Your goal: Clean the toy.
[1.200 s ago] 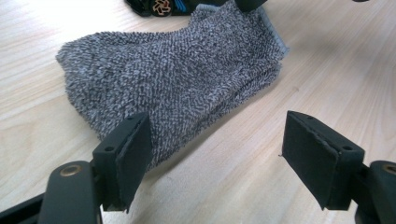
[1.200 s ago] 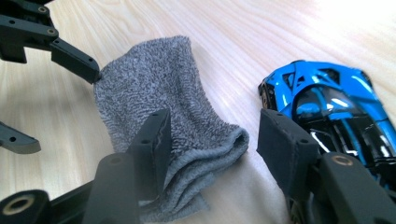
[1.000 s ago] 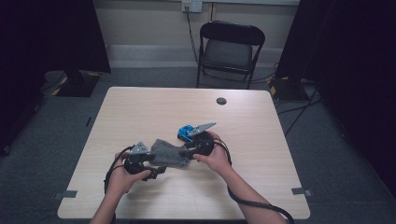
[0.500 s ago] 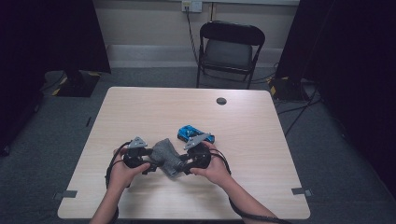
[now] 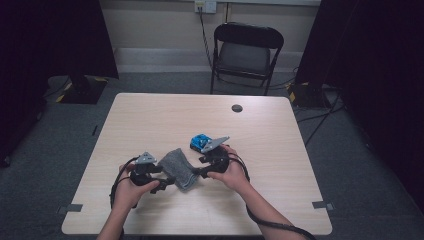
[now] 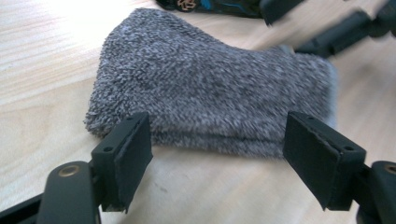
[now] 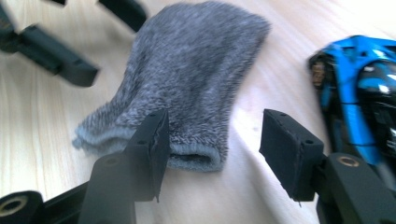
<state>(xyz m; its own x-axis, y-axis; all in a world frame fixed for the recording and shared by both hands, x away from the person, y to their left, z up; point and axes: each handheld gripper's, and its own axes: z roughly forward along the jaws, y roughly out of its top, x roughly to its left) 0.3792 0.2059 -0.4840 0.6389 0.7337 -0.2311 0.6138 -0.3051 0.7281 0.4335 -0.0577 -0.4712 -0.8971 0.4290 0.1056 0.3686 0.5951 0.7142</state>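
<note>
Grey fuzzy sock (image 5: 178, 168) laid flat on the worktop (image 5: 150, 120) between both claws, left claw (image 6: 217, 156) spread, right claw (image 7: 212, 149) just opening, seemingly off the cuff, blue toy car (image 7: 359, 93) just beside.

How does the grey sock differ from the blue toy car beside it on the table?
The sock is soft, fuzzy, plain grey and lies flat and folded; the toy car is hard, glossy, bright blue with black parts. In the high view the sock lies between the two tongs and looks larger, while the car lies just beyond the right hand. Both rest on the table, neither gripped.
</note>
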